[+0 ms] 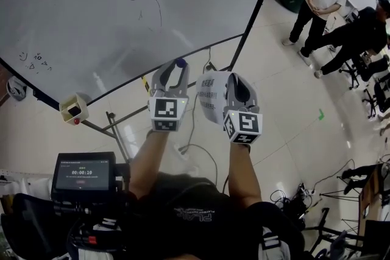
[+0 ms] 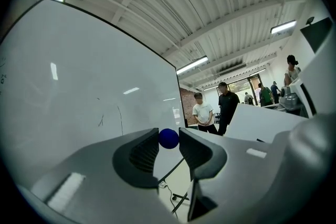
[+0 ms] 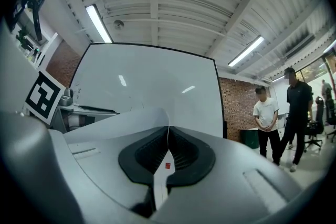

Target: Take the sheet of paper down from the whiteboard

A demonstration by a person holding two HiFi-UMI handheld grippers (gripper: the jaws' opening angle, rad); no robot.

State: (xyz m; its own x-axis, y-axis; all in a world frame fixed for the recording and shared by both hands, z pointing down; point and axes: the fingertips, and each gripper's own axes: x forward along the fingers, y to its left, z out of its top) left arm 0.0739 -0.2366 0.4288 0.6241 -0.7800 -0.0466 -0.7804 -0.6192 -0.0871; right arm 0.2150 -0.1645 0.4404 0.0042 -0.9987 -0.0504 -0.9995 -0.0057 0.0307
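Screen (image 1: 82, 175) timer 00:00:10; right gripper (image 1: 236, 82): sheet of paper (image 1: 210, 97); left gripper (image 1: 175, 67): blue ball (image 2: 168, 138)

Bright ceiling strip lights (image 3: 100, 23) glare on the whiteboard (image 1: 122, 9); fisheye edges darken.

The whiteboard (image 1: 122, 9) is smooth and shiny. The sheet of paper (image 1: 210, 97) is thin and matt. The left hand-held gripper (image 1: 172, 70) and right hand-held gripper (image 3: 168, 139) are smooth grey plastic with black ribbed pads. The blue ball (image 2: 168, 138) looks glossy.
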